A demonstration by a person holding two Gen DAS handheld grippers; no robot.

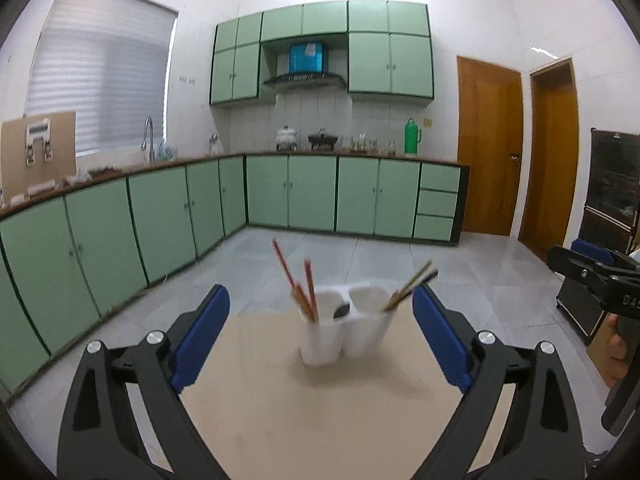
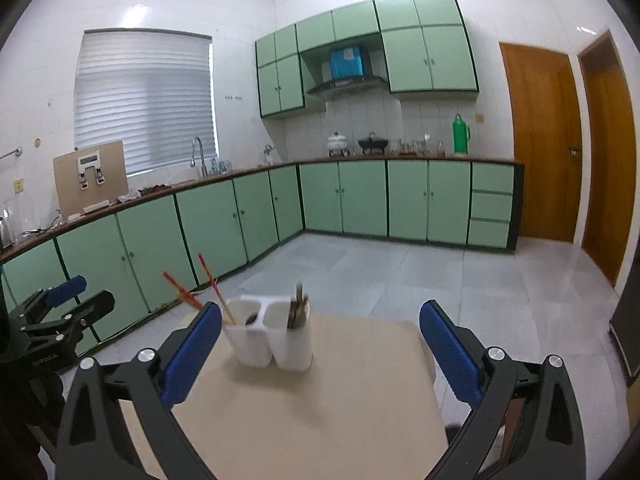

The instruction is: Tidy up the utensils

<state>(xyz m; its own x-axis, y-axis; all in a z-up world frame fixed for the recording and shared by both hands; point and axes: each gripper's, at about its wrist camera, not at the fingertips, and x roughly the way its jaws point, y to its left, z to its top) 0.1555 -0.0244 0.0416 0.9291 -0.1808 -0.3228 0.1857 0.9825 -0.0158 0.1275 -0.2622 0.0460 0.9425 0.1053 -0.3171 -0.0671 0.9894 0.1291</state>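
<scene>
A white two-cup utensil holder (image 1: pixel 344 326) stands on a small beige table (image 1: pixel 320 408). Red chopsticks (image 1: pixel 298 286) lean out of its left cup, where a dark spoon bowl (image 1: pixel 341 312) also shows. Brown chopsticks (image 1: pixel 412 286) lean out of its right cup. My left gripper (image 1: pixel 320 300) is open and empty, just in front of the holder. In the right wrist view the holder (image 2: pixel 270 338) stands left of centre, with the red chopsticks (image 2: pixel 200 292) and the brown chopsticks (image 2: pixel 299 312) in it. My right gripper (image 2: pixel 320 316) is open and empty. Each gripper shows at the other view's edge (image 1: pixel 592 276) (image 2: pixel 60 304).
The table top (image 2: pixel 304 412) is bare around the holder. Green kitchen cabinets (image 1: pixel 200 208) line the left and far walls beyond a grey tiled floor (image 1: pixel 400 264). Wooden doors (image 1: pixel 488 148) are at the right. A dark cabinet (image 1: pixel 612 184) stands at the far right.
</scene>
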